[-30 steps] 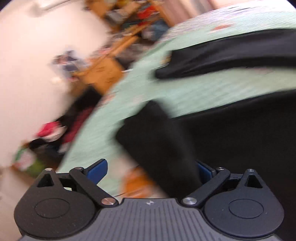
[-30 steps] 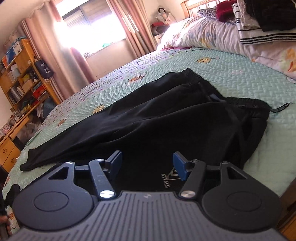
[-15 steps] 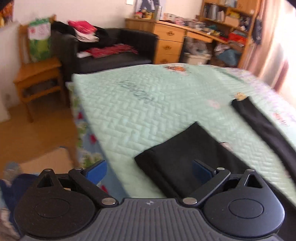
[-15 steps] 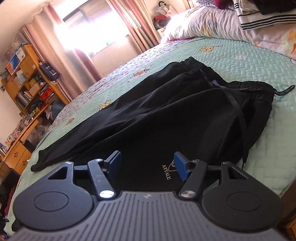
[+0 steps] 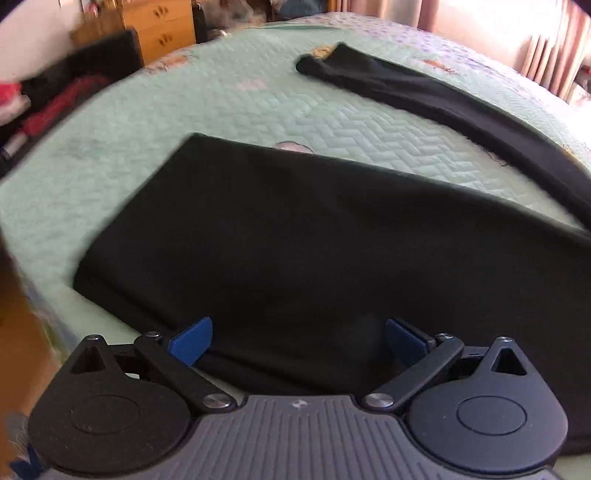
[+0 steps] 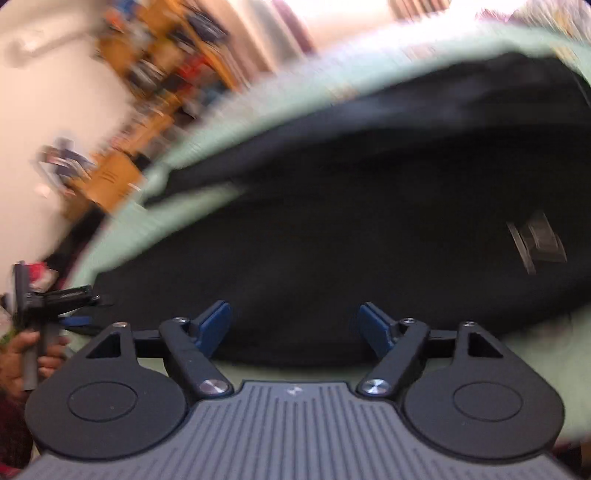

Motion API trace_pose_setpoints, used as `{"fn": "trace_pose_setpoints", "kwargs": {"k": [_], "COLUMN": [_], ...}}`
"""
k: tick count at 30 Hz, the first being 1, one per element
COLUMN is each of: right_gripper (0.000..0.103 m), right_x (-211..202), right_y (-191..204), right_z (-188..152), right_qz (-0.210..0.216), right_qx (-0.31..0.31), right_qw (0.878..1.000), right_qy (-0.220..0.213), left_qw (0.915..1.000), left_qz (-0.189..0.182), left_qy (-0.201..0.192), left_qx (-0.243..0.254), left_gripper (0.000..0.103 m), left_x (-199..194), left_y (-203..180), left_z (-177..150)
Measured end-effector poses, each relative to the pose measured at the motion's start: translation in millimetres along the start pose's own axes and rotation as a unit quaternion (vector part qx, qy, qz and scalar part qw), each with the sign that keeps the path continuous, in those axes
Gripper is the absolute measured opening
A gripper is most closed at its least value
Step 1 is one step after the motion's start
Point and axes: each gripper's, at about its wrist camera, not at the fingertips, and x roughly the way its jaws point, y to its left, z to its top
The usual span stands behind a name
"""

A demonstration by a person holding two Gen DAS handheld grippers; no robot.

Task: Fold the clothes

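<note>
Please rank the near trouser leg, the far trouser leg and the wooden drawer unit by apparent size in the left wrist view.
1. near trouser leg, largest, though it lies closest to the camera.
2. far trouser leg.
3. wooden drawer unit, smallest, but farthest away and partly cut off.

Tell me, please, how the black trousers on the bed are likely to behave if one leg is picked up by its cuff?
Probably floppy: the trousers lie flat and follow the bed, with soft creases. The lifted leg would likely sag and trail behind, since it is long and thin. Slipping looks unlikely, as the cloth appears matte.
</note>
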Motion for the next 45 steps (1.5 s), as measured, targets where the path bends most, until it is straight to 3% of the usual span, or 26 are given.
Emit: {"fn": "trace_pose_setpoints", "kwargs": {"k": [1,3,4,6,8,10,12,15,18,21,25,29,33,36,41,44,45], "right_gripper": [0.072,0.070,0.070,0.072,0.071,0.072,0.072,0.074,0.073,0.073,0.074,0.077,0.076,0.073,0.069,0.070,0.070], "right_x": [-2,-12,-20,-41,-69,-103,-127,-163,-169,-165,-180,-160,-121,-95,-73,-68,-66], "right_y": [-8,-25,-33,-51,-72,-93,-114,-147,-154,-165,-196,-205,-205,-217,-229,-234,-231], "right_z": [-5,-11,-12,-13,-14,-14,-13,-12,-2,7,23,70,110,127,136,141,143], "right_qz": [0.000,0.008,0.016,-0.009,0.019,0.023,-0.008,-0.055,-0.098,-0.078,-0.052,-0.054,-0.077,-0.086,-0.060,0.021,0.029], "right_qx": [0.013,0.043,0.062,0.098,0.133,0.172,0.205,0.251,0.232,0.238,0.251,0.179,0.124,0.144,0.175,0.207,0.204], "right_qw": [1.000,0.999,0.998,0.995,0.990,0.980,0.968,0.942,0.939,0.941,0.927,0.958,0.976,0.978,0.979,0.977,0.977], "right_qy": [0.003,0.009,0.012,0.001,-0.031,-0.093,-0.143,-0.216,-0.232,-0.226,-0.273,-0.219,-0.161,-0.127,-0.081,-0.058,-0.048], "left_qw": [0.9999,0.9989,0.9983,0.9969,0.9969,0.9974,0.9960,0.9860,0.9730,0.9631,0.9565,0.9573,0.9598,0.9610,0.9605,0.9596,0.9594], "left_qz": [0.015,0.042,0.037,0.031,0.019,-0.017,-0.065,-0.125,-0.142,-0.159,-0.178,-0.166,-0.161,-0.160,-0.163,-0.167,-0.168], "left_qy": [-0.006,0.001,0.004,-0.004,-0.021,-0.046,-0.061,-0.070,-0.064,-0.041,0.002,0.025,0.036,0.038,0.039,0.038,0.037], "left_qx": [0.000,-0.021,-0.044,-0.072,-0.074,-0.053,-0.009,0.085,0.171,0.213,0.231,0.235,0.227,0.222,0.222,0.223,0.223], "left_gripper": [0.103,0.103,0.103,0.097,0.096,0.096,0.096,0.099,0.101,0.100,0.100,0.100,0.101,0.102,0.102,0.102,0.102], "left_x": [-1,0,-1,-6,-17,-33,-46,-63,-74,-69,-59,-47,-36,-34,-31,-30,-29], "left_y": [5,20,28,36,34,16,-17,-82,-145,-187,-214,-229,-230,-231,-232,-231,-231], "left_z": [-2,-1,0,2,3,4,6,3,-14,-28,-45,-54,-53,-53,-53,-48,-48]}}
